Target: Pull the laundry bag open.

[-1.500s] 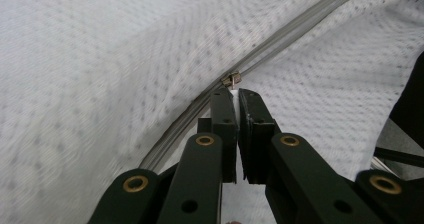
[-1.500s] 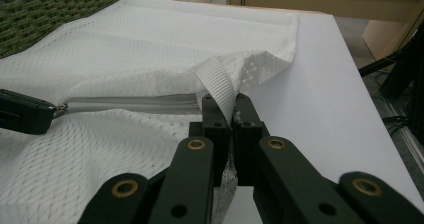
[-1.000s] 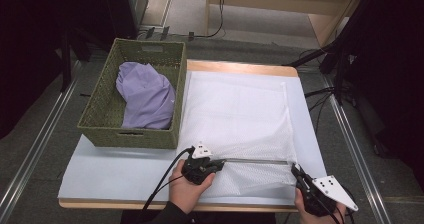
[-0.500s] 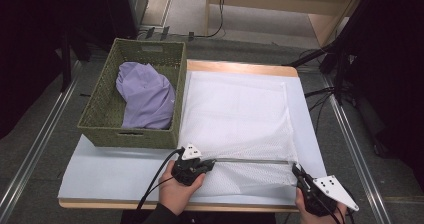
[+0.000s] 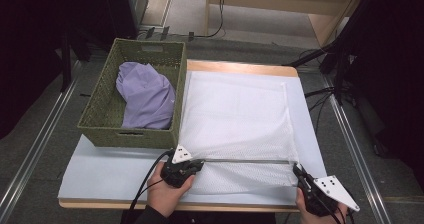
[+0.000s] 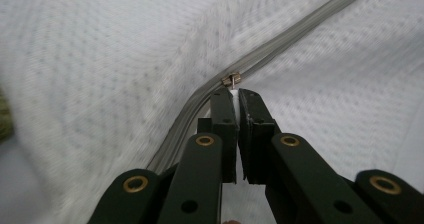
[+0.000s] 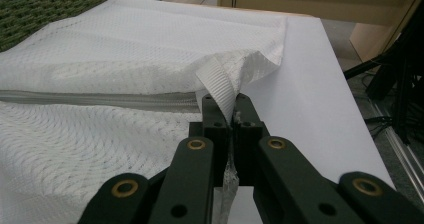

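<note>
— White sheeting covers the table (image 5: 100,169); what lies on it?
— A white mesh laundry bag (image 5: 235,119), ahead of both grippers, with a green basket (image 5: 100,129) holding purple cloth (image 5: 145,96) beyond the left gripper (image 5: 192,165).
— Its jaws?
— Pinched tight on the zipper pull (image 6: 231,80).
— And the right gripper (image 5: 299,172)?
— Clamped on the bag's woven tab (image 7: 217,84) at the zipper's (image 5: 245,160) other end.

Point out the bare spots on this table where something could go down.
Bare white table lies in front of the green basket, left of the left gripper. A narrow strip runs right of the mesh bag. The bag covers the middle.
</note>
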`<act>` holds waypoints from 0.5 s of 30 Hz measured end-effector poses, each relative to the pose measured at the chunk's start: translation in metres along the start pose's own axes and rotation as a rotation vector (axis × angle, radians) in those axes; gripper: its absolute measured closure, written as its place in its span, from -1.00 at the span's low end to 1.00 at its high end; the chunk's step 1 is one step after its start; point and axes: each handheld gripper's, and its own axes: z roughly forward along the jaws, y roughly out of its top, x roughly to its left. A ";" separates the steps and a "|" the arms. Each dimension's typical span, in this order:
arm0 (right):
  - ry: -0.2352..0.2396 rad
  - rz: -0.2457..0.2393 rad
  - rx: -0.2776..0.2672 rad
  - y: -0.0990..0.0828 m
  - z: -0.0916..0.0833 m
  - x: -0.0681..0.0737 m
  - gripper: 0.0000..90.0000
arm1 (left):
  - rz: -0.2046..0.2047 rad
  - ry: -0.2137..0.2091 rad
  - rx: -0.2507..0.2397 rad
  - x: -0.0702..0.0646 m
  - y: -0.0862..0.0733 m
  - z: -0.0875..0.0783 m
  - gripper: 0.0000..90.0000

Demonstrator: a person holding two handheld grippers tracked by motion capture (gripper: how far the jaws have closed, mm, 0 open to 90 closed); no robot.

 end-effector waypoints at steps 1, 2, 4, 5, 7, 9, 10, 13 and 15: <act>-0.005 0.002 -0.001 0.000 -0.001 0.000 0.97 | 0.001 0.006 -0.001 0.001 -0.001 -0.001 0.94; -0.010 0.005 -0.002 0.000 -0.001 -0.001 0.97 | -0.003 0.015 -0.001 0.005 -0.003 -0.004 0.94; -0.009 0.007 -0.001 0.000 -0.001 -0.002 0.97 | -0.010 0.025 0.000 0.010 -0.006 -0.009 0.94; -0.009 0.008 0.000 0.000 -0.001 -0.003 0.97 | -0.014 0.030 -0.002 0.012 -0.009 -0.011 0.94; -0.009 0.004 0.000 0.000 0.000 -0.002 0.97 | -0.012 0.037 0.003 0.014 -0.011 -0.014 0.94; -0.010 0.003 -0.001 0.000 0.000 -0.002 0.97 | -0.014 0.038 0.001 0.016 -0.013 -0.016 0.94; -0.009 0.004 0.000 0.000 0.000 -0.002 0.97 | -0.011 0.042 0.006 0.017 -0.014 -0.017 0.94; -0.010 0.001 0.000 0.000 -0.001 -0.002 0.97 | -0.004 0.046 0.008 0.018 -0.015 -0.019 0.94; -0.011 0.000 -0.003 0.000 -0.001 -0.002 0.97 | -0.001 0.049 0.009 0.020 -0.015 -0.022 0.94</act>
